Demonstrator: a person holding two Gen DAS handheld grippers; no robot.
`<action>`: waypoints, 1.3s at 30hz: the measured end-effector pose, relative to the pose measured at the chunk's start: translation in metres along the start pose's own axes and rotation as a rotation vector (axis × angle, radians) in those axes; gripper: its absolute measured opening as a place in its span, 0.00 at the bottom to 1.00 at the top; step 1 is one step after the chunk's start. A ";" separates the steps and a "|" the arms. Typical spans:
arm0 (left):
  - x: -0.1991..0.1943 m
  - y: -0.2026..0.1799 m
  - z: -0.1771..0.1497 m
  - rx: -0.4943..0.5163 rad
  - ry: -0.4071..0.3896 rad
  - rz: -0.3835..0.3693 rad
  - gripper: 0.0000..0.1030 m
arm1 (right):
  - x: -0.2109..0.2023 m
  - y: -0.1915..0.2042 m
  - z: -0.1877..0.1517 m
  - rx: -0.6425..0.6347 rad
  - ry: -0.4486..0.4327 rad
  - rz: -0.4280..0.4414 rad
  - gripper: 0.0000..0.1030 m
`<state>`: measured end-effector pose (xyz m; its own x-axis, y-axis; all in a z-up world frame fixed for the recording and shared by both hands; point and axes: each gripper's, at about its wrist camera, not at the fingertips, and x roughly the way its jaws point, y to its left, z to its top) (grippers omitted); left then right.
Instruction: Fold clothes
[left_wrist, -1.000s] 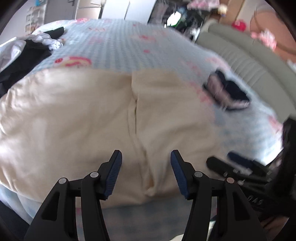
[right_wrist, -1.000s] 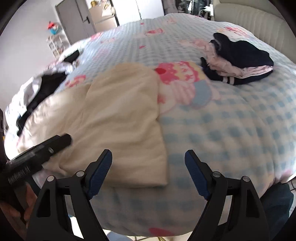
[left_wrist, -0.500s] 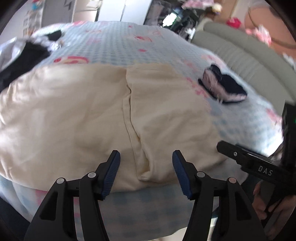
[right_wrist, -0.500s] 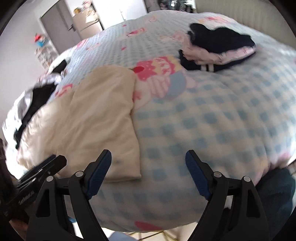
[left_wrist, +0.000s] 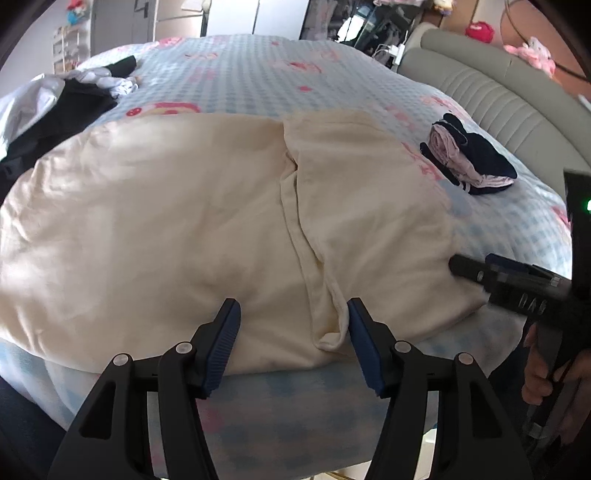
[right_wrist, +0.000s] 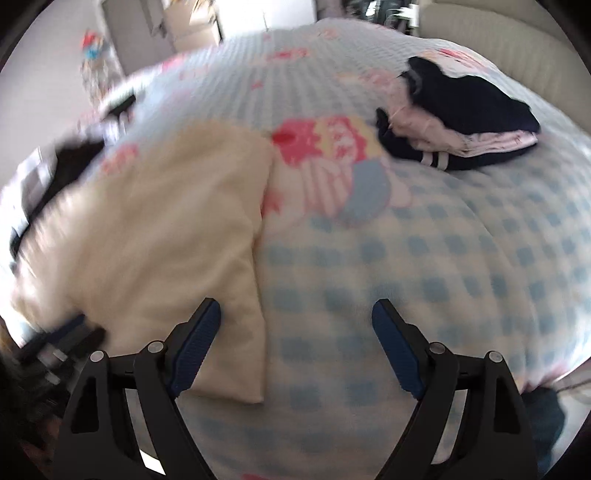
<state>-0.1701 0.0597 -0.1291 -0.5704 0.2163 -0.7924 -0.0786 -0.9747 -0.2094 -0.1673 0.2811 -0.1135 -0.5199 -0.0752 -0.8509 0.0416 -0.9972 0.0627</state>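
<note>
A cream garment lies spread flat on the blue checked bedspread, one part folded over along a seam near its middle. My left gripper is open at the garment's near hem, a fold of the hem lying between its fingers. In the right wrist view the same cream garment fills the left side. My right gripper is open, its left finger over the garment's right corner, its right finger over bare bedspread. The right gripper also shows at the garment's right edge in the left wrist view.
A folded pile of navy and pink clothes sits at the far right of the bed. A heap of black and white clothes lies at the far left. A padded grey headboard runs along the right. A hand holds the right gripper.
The right gripper has swung right and in toward the garment's right corner. The left gripper has stayed near the hem, shifting only slightly. Both remain open.
</note>
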 end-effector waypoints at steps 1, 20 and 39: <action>-0.001 0.002 -0.001 -0.002 0.001 -0.004 0.60 | 0.001 0.000 -0.006 -0.013 -0.005 -0.005 0.83; -0.003 0.011 -0.004 -0.041 -0.034 -0.055 0.59 | -0.023 -0.005 -0.042 -0.010 -0.009 0.025 0.81; -0.010 0.016 -0.001 -0.038 -0.018 -0.029 0.59 | -0.056 -0.045 -0.034 0.089 -0.059 0.023 0.81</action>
<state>-0.1645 0.0421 -0.1252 -0.5829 0.2426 -0.7755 -0.0638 -0.9651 -0.2540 -0.1114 0.3301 -0.0862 -0.5691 -0.0953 -0.8167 -0.0202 -0.9913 0.1298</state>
